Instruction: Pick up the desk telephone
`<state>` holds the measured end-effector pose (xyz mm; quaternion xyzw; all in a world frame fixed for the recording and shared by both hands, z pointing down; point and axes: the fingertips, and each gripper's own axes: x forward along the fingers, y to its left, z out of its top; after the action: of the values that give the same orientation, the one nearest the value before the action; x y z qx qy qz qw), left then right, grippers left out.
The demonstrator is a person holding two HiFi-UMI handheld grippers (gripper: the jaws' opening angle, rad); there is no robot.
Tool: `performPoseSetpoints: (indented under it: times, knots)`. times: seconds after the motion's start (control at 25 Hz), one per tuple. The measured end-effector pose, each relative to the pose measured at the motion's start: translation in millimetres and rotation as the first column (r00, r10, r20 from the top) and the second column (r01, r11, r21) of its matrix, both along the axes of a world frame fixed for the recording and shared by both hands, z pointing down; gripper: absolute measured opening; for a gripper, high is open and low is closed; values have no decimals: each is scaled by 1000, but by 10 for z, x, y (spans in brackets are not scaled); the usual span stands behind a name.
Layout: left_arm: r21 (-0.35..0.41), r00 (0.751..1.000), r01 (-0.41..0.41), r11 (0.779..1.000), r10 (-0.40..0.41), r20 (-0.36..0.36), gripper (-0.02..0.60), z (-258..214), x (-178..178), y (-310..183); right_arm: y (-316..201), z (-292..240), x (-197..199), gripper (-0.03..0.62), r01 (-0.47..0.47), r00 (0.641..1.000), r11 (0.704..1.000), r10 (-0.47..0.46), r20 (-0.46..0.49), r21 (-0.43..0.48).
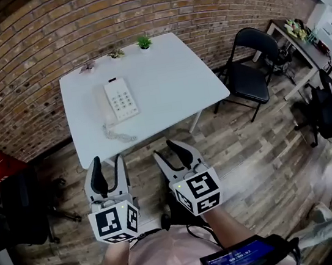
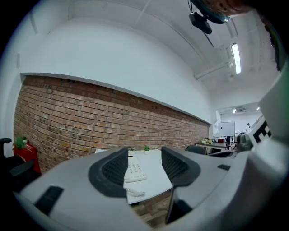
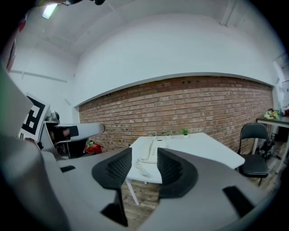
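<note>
Nothing has been grasped yet — the telephone [image 1: 121,99] is seen near the table's [image 1: 170,79] left edge. The left gripper [image 1: 107,163] and right gripper [image 1: 167,151] are held short of its near edge — jaws parted, empty.

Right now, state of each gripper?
Left gripper: open, holding nothing.
Right gripper: open, holding nothing.

A white table [image 1: 170,79] bearing small potted plants [image 1: 144,41] stands by a brick wall [image 1: 30,50], a black chair [image 1: 249,70] beside it.
</note>
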<state>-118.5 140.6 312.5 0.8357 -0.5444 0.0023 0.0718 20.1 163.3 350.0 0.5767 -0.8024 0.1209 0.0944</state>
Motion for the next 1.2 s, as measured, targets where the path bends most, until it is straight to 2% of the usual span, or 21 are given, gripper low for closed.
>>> performPoseSetpoints:
  times: [0.32, 0.72, 1.0, 1.2]
  knots:
    - [-43, 1000, 16, 999, -15, 20, 239, 241, 165, -636, -684, 199, 234, 181, 14, 1000, 999, -14, 17, -31]
    - [-100, 996, 71, 992, -65, 65, 256, 384, 435, -1695, -1821, 391, 527, 181, 90, 994, 992, -84, 68, -89]
    - [-105, 990, 122, 987, -114, 77, 265, 361, 560, -2292, -2547, 439, 589, 181, 166, 983, 981, -156, 96, -102]
    - [-100, 986, 158, 982, -152, 70, 267, 316, 544, -2525, -2902, 408, 556, 181, 213, 975, 972, -205, 88, -98]
